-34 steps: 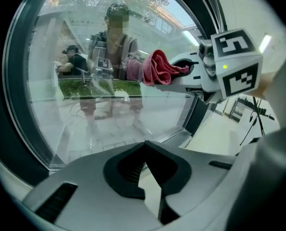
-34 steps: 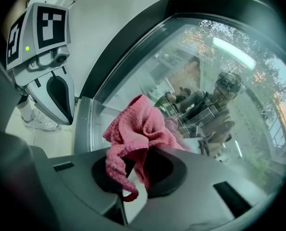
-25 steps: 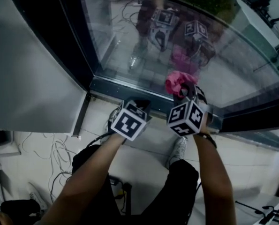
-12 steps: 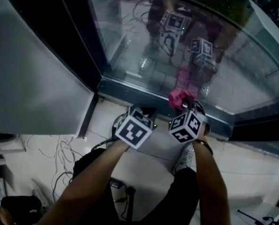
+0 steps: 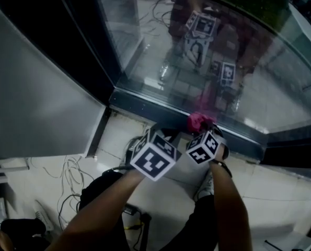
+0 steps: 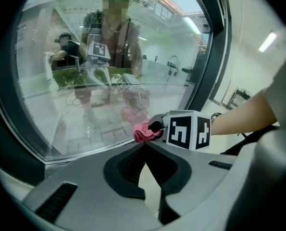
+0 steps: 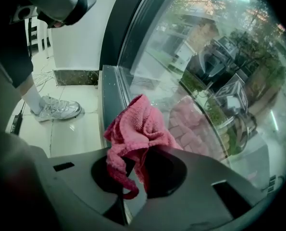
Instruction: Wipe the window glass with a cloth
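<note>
My right tool (image 7: 142, 153) is pinching the pink cloth (image 7: 137, 125) between its jaws. Most of the cloth bunches up above the tips, and a thin strip hangs down between the jaws. In the right gripper view the cloth sits low on the window glass (image 7: 207, 76), just above the dark bottom frame (image 7: 109, 100). I think the top fold is touching the pane, but the wide-angle bend leaves me unsure of contact. A pink reflection of the cloth shows in the glass right beside it.

My left tool (image 6: 145, 147) has its jaws pressed together with nothing between them. It is held just to the left of the right tool, above the pale tiled floor (image 5: 121, 135), and is pointed at the lower part of the window. From its camera I see the right tool's marker cube (image 6: 188, 129) close ahead, with the cloth poking out past it toward the pane.

From the head view both tools are down near the sill, side by side and close together, with my forearms reaching toward them. A grey sneaker (image 7: 56, 108) stands on the tiles by the frame, and loose cables (image 5: 66, 169) lie on the floor to the left.
</note>
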`<action>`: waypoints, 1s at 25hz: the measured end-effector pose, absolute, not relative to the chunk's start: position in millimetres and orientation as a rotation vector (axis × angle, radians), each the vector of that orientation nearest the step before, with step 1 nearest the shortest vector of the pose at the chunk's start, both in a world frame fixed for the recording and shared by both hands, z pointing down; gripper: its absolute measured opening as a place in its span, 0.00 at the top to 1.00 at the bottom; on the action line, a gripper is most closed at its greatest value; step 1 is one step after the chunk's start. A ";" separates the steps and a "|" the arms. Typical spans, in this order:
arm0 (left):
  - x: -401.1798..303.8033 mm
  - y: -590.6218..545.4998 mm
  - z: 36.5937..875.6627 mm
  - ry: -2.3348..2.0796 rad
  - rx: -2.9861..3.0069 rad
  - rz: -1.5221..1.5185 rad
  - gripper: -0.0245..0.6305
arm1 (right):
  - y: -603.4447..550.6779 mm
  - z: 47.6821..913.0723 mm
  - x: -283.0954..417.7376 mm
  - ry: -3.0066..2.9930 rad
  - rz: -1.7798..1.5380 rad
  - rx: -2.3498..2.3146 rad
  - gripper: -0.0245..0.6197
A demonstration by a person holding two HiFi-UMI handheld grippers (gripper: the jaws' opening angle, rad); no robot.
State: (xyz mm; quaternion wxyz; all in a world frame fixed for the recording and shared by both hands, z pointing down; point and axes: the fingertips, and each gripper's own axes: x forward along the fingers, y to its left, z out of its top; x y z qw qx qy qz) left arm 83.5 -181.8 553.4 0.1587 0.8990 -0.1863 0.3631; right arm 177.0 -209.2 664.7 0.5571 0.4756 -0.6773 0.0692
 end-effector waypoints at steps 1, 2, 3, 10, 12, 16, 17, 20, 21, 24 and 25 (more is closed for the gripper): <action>82.5 -182.0 554.5 -0.535 2.565 1.046 0.95 | -210.2 668.1 176.2 -1.601 0.173 1.123 0.88; 81.9 -182.0 555.7 -0.535 2.559 1.053 0.95 | -212.4 669.3 174.6 -1.606 0.176 1.127 0.88; 81.6 -181.6 556.5 -0.532 2.554 1.056 0.95 | -214.8 669.7 172.3 -1.612 0.181 1.130 0.88; 75.6 -183.4 556.5 -0.536 2.543 1.074 0.95 | -223.5 694.3 165.2 -1.641 0.331 1.193 0.88; 72.8 -185.2 555.5 -0.542 2.539 1.067 0.95 | -224.5 705.1 164.5 -1.669 0.464 1.269 0.88; 67.2 -189.5 555.6 -0.549 2.530 1.051 0.95 | -229.8 715.1 160.0 -1.723 0.719 1.409 0.88; 65.2 -190.4 555.4 -0.550 2.525 1.048 0.95 | -231.7 715.9 158.5 -1.732 0.765 1.437 0.88; 57.3 -191.5 555.3 -0.555 2.517 1.043 0.95 | -237.4 717.8 153.6 -1.758 0.898 1.528 0.88; 54.4 -192.5 555.8 -0.560 2.516 1.044 0.95 | -239.5 717.7 152.2 -1.769 0.958 1.567 0.88; 43.9 -197.1 557.8 -0.581 2.512 1.057 0.95 | -246.6 715.4 145.4 -1.810 1.213 1.701 0.88; 40.6 -198.2 558.0 -0.585 2.508 1.057 0.95 | -248.9 714.3 142.2 -1.827 1.314 1.749 0.88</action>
